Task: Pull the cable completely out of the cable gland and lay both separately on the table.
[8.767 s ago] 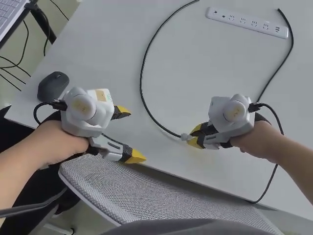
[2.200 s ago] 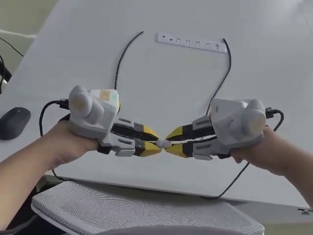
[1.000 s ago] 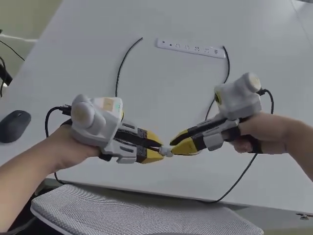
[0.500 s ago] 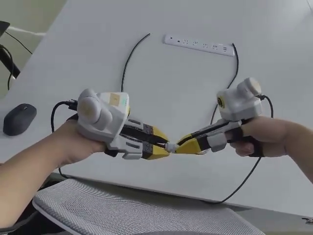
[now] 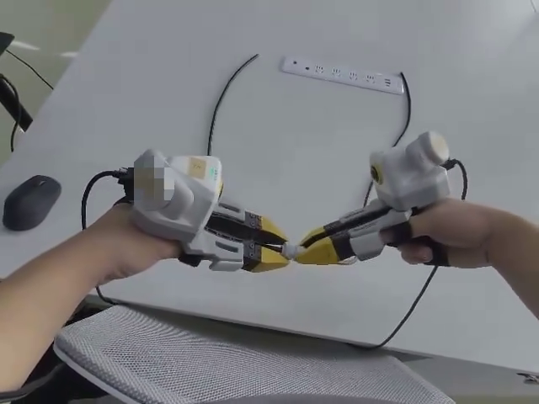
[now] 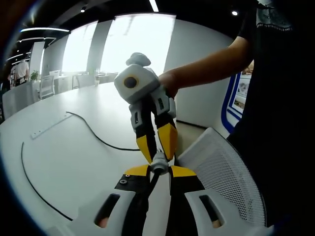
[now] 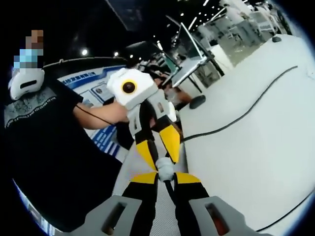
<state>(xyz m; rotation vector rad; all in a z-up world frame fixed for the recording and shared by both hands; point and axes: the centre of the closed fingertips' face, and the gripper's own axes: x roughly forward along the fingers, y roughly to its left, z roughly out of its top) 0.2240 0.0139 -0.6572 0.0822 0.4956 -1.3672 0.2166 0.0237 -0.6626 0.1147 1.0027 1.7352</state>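
Both grippers have swung together since the start and are now meeting tip to tip above the near edge of the table. A mouse is sitting at the table's left end. The left gripper is clenching the black cable, which is trailing behind it across the table toward the far side. The white cable gland is hanging between the tips, cable not yet out of it. The right gripper is clamping the gland's other side.
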